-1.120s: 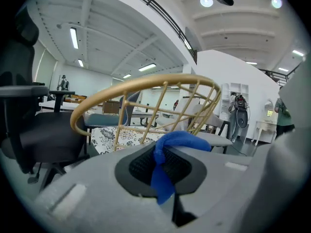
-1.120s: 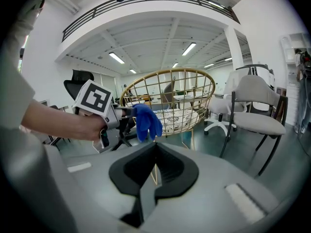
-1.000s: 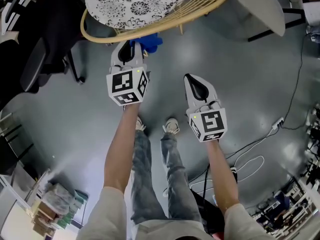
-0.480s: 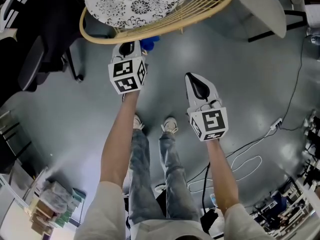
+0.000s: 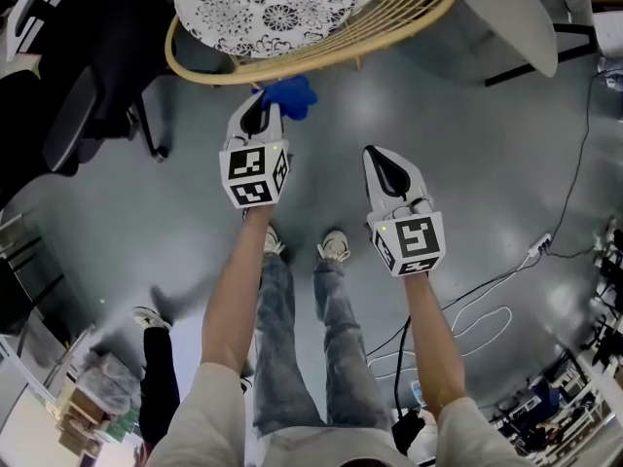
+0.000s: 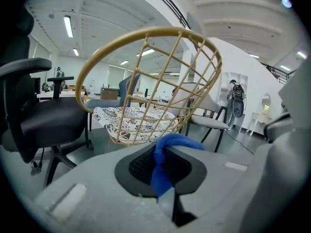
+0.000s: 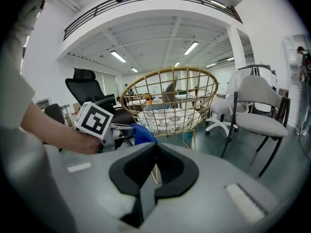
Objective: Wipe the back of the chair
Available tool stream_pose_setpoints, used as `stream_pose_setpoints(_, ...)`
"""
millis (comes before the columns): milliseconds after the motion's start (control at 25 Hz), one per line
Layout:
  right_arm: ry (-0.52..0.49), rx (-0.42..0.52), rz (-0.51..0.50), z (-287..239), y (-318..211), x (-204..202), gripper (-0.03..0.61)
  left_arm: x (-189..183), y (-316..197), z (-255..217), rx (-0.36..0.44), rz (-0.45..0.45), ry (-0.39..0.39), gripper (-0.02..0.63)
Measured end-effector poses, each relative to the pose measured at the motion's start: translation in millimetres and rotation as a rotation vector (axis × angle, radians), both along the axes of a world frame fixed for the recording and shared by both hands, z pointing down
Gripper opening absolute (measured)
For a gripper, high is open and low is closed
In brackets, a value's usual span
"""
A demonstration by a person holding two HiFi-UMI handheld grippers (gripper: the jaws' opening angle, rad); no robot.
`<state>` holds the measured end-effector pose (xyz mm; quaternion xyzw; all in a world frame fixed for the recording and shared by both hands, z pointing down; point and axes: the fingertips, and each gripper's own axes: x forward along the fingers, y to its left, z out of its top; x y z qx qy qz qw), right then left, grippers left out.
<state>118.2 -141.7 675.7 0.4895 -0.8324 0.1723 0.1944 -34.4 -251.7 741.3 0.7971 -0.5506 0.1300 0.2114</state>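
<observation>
The chair's (image 6: 146, 33) wire back curves just ahead of and above your left gripper (image 6: 163, 165), apparently short of touching. Its jaws are clamped on a blue cloth (image 6: 167, 149), which bunches out past the tips; how deep the grip goes is hard to judge. Dragged across that open grid, the cloth could snag on a wire and pull free, and a hard push may shove the light chair away. Your right gripper (image 7: 153, 171) has its jaws closed on nothing, well back. An office chair (image 6: 43, 115) crowds the left; open floor (image 5: 467, 163) lies to the right, towards a grey chair (image 5: 506, 13).
</observation>
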Motion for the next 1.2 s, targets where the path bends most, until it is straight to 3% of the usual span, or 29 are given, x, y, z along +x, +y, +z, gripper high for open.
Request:
stream_pose_setpoints(640, -0.016, 0.034, 0.027, -36, 28, -17, 0.003, -45, 129, -111, 0.108, 0.024, 0.024, 0.021)
stream_pose_setpoints(960, -0.007, 0.06, 0.048, -83, 49, -17, 0.002, -58, 158, -160, 0.121, 0.041, 0.027, 0.021)
stream_pose_setpoints(1200, -0.017, 0.11, 0.072, -144, 51, -17, 0.002, -71, 158, -224, 0.165, 0.029, 0.044, 0.021)
